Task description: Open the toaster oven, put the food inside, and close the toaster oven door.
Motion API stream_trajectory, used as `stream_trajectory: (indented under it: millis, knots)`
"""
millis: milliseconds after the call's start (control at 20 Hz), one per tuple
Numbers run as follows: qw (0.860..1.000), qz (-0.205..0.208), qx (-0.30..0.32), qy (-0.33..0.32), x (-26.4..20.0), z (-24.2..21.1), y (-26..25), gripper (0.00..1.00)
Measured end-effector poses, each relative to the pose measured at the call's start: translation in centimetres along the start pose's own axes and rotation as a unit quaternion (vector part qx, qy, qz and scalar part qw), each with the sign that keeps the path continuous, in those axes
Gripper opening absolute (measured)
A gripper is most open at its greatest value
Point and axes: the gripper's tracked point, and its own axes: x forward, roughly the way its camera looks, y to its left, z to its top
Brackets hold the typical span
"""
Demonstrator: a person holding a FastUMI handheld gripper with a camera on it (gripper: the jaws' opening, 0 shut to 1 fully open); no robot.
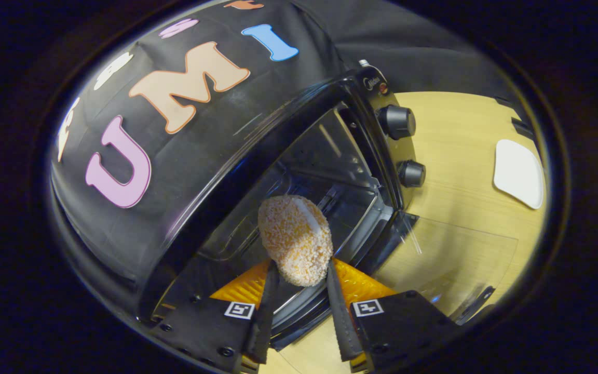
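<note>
My gripper (301,272) is shut on a breaded, crumb-coated food piece (295,239), with a finger pressing on each side of it. Just beyond the food stands the black toaster oven (257,156), seen tilted. Its glass door (449,259) is folded down flat over the wooden table, leaving the dark cavity (330,182) exposed. The food hangs in front of the cavity mouth, above the oven's front edge. Two round knobs (397,122) sit on the oven's control panel beside the opening.
A white plate (519,174) lies on the light wooden table (465,124) past the oven's knob side. Black cloth hangs behind and beside the oven.
</note>
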Motion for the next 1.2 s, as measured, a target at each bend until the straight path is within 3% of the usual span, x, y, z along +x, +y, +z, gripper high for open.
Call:
stream_trajectory:
  millis: [100,350,800,1000,1200]
  knots:
    - [1.000,0.000,-0.017,0.004,0.1,-0.4,0.1,0.59]
    - [0.997,-0.013,-0.060,0.040,-0.4,-2.4,-0.5,1.00]
    - [0.987,-0.022,-0.154,0.045,-7.2,-1.7,-3.0,1.00]
    - [0.954,-0.067,-0.277,0.097,-11.3,-2.6,-7.7,1.00]
    - [0.929,-0.064,-0.339,0.132,-15.0,-3.9,-10.6,1.00]
